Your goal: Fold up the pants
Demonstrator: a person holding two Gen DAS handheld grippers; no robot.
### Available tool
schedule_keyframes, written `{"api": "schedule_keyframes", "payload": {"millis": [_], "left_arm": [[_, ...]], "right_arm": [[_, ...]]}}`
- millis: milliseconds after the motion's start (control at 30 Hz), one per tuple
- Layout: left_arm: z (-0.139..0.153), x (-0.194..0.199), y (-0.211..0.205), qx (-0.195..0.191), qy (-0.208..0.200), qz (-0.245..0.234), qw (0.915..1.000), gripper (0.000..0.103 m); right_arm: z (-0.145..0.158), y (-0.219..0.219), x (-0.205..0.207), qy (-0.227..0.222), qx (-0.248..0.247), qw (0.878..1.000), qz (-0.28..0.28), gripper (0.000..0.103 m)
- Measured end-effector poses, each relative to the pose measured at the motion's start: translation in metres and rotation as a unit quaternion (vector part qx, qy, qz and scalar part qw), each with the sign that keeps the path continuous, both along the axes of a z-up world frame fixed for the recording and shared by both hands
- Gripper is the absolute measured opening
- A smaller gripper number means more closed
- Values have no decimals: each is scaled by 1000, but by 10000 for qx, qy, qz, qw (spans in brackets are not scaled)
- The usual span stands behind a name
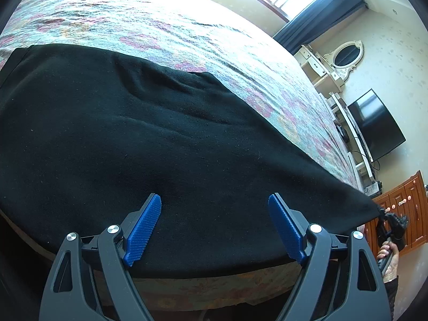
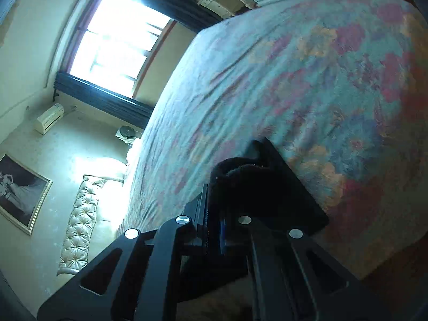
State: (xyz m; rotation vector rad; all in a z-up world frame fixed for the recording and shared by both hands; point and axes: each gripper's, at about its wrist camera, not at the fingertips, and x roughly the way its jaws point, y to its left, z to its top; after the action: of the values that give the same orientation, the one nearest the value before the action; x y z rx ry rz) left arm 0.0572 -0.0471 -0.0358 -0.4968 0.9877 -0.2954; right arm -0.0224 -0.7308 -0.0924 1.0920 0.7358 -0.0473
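Black pants (image 1: pixel 139 139) lie spread across a floral bedspread (image 1: pixel 165 26), reaching the near bed edge. My left gripper (image 1: pixel 214 208) is open just above the pants near that edge, blue pads (image 1: pixel 143 230) wide apart and holding nothing. My right gripper (image 1: pixel 385 214) shows at the far right in the left wrist view, pinching the pulled-out tip of the pants. In the right wrist view my right gripper (image 2: pixel 214 227) is shut on a bunched black fold of the pants (image 2: pixel 240 179) above the bedspread (image 2: pixel 307 80).
A TV (image 1: pixel 374 125), white vanity with oval mirror (image 1: pixel 345 56) and wooden cabinet (image 1: pixel 401 208) stand beyond the bed's right side. A window with dark curtains (image 2: pixel 115 48), a tufted headboard (image 2: pixel 80 222) and a framed picture (image 2: pixel 21 192) line the far walls.
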Motion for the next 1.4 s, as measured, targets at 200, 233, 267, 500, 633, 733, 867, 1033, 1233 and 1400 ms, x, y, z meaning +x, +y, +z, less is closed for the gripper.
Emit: {"api": "schedule_keyframes", "payload": {"millis": [200, 233, 267, 500, 633, 733, 867, 1033, 1233, 1400], "left_arm": [[10, -7, -8, -494, -47, -166, 9986, 81], [14, -10, -16, -689, -65, -308, 9971, 81], [18, -12, -25, -905, -71, -472, 9948, 81], [11, -18, -133, -2151, 526, -1607, 9618, 81], [-13, -17, -183, -2421, 1048, -1743, 9487, 81], [-30, -17, -202, -2650, 1438, -1612, 9398, 81], [-40, -17, -209, -2936, 1672, -1315, 9320, 81], [-46, -16, -202, -3111, 1785, -986, 9282, 81], [-29, -19, -203, -3368, 1619, -887, 9233, 81], [-45, -5, -198, -3319, 1763, -573, 9249, 81]], "right_arm": [[-28, -5, -10, -95, 411, 9990, -169, 6], [-27, -6, -10, -89, 432, 9989, -159, 6], [-26, -7, -9, -76, 457, 9988, -170, 6], [-29, -5, -8, -121, 947, 9951, -257, 26], [-32, -1, -8, -327, 1178, 9921, -269, 49], [-25, 4, -1, -272, 881, 9956, -174, 48], [-21, 4, 0, -267, 709, 9971, -104, 47], [-23, 3, -2, -379, 864, 9955, -108, 47], [-27, 1, -5, -436, 903, 9949, -96, 47], [-32, -1, -7, -495, 963, 9941, -114, 47]]}}
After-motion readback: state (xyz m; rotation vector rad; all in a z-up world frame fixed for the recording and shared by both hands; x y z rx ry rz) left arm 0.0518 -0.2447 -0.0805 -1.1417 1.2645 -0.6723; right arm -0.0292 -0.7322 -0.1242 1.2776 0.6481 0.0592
